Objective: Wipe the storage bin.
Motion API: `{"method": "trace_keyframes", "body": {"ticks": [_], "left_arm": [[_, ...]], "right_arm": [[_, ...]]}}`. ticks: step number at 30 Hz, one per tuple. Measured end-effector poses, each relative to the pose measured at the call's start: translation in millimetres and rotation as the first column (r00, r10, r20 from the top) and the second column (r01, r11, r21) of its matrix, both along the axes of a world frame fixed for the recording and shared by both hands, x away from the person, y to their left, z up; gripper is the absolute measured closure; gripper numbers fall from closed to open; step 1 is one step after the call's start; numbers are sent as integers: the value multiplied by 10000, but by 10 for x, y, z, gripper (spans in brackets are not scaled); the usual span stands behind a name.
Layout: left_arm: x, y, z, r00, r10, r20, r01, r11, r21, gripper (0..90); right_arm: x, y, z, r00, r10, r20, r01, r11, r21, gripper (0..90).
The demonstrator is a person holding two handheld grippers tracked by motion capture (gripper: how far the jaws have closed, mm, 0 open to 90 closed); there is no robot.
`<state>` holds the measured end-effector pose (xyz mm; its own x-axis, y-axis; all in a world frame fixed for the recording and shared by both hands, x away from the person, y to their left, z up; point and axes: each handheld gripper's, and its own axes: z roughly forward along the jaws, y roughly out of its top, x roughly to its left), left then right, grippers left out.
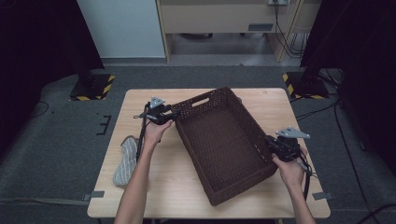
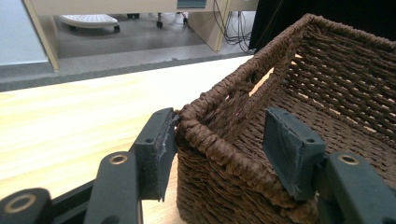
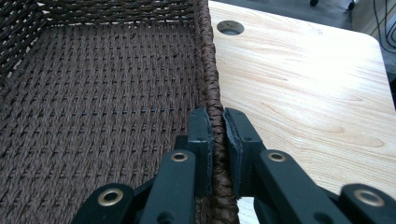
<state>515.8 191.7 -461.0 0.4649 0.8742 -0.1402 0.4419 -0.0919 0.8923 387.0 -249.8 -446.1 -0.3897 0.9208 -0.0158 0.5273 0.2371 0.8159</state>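
We see a brown woven basket [image 1: 224, 144] lying askew mid-table. Our right gripper [image 3: 218, 140] clamps its right rim. Our left gripper [image 2: 217, 149], jaws parted, straddles its far-left corner; one pad touches. A striped cloth [image 1: 125, 161] lies near the left edge.

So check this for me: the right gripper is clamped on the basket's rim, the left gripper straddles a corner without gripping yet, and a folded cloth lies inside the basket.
One detail is wrong: the folded cloth lies on the table, left of the basket, as the high view shows. The right gripper is clamped on the rim; the left gripper straddles a corner.
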Motion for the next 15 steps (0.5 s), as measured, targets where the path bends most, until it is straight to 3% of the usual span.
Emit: {"method": "trace_keyframes", "body": {"ticks": [4, 6, 11, 15], "left_arm": [[26, 8, 9, 10000, -78, -33, 78, 10000, 28, 447], [50, 7, 8, 9999, -16, 148, 14, 9999, 130, 472], [128, 14, -87, 10000, 2, -24, -4, 9970, -772, 469], [123, -24, -91, 10000, 72, -20, -73, 9987, -503, 508]], "right_arm": [[43, -25, -13, 10000, -50, 24, 49, 9999, 160, 810], [38, -20, -9, 10000, -52, 32, 52, 9999, 93, 806], [29, -12, -10, 10000, -60, 40, 60, 10000, 23, 797], [38, -10, -27, 9998, -178, 27, 178, 9998, -34, 766]]}}
